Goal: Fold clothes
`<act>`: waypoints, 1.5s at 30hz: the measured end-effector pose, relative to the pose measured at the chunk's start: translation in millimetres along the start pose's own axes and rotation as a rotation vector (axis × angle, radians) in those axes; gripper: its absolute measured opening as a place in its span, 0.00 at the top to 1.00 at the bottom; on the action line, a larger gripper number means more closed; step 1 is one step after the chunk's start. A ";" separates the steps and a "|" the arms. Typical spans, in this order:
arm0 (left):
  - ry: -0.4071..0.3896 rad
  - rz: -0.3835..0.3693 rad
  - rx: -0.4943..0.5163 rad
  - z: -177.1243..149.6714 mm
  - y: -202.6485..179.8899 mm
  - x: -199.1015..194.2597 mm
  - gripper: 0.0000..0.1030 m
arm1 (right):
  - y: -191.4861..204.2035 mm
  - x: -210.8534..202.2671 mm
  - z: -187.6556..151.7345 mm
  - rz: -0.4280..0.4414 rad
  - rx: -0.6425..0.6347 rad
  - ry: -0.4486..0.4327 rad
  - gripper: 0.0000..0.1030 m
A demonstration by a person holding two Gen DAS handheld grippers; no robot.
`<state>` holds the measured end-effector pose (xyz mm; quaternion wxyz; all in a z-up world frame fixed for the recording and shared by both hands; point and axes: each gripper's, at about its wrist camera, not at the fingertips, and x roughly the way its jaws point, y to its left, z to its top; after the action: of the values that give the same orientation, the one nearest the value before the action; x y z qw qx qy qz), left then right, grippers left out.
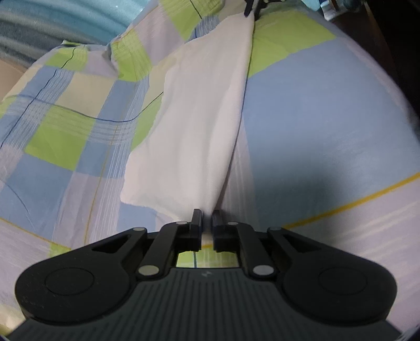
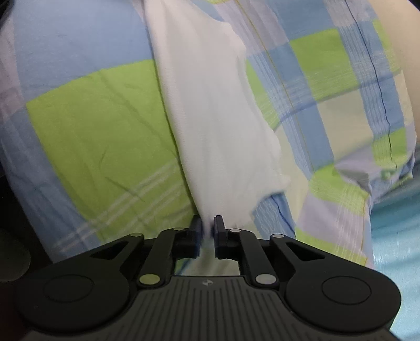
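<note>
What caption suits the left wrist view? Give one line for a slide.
Left gripper pinches one end of a white garment stretched above a checked bedsheet, the right gripper holding its far end.

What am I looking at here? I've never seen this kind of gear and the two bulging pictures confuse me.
Each picture comes from a wide-angle camera on a hand-held gripper, looking forward along its two black fingers. One view belongs to the left gripper, the other to the right gripper. Both are clamped on opposite ends of the same plain white cloth garment, stretched between them; the right gripper's tips also show at the top of the left view. Underneath lies a checked bedsheet in blue, green and lilac. Exactly what garment it is can't be told.
</note>
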<state>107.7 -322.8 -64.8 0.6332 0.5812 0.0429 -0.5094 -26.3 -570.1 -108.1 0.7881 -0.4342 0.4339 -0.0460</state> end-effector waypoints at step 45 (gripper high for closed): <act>0.015 -0.755 -0.217 210.3 195.1 257.0 0.59 | -59.4 14.6 -48.7 0.442 2.193 0.116 0.44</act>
<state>252.9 -677.7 -28.4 0.4586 0.4578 0.3122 -0.6947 -34.5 -644.9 -86.5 0.7139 0.5845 0.2625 -0.2826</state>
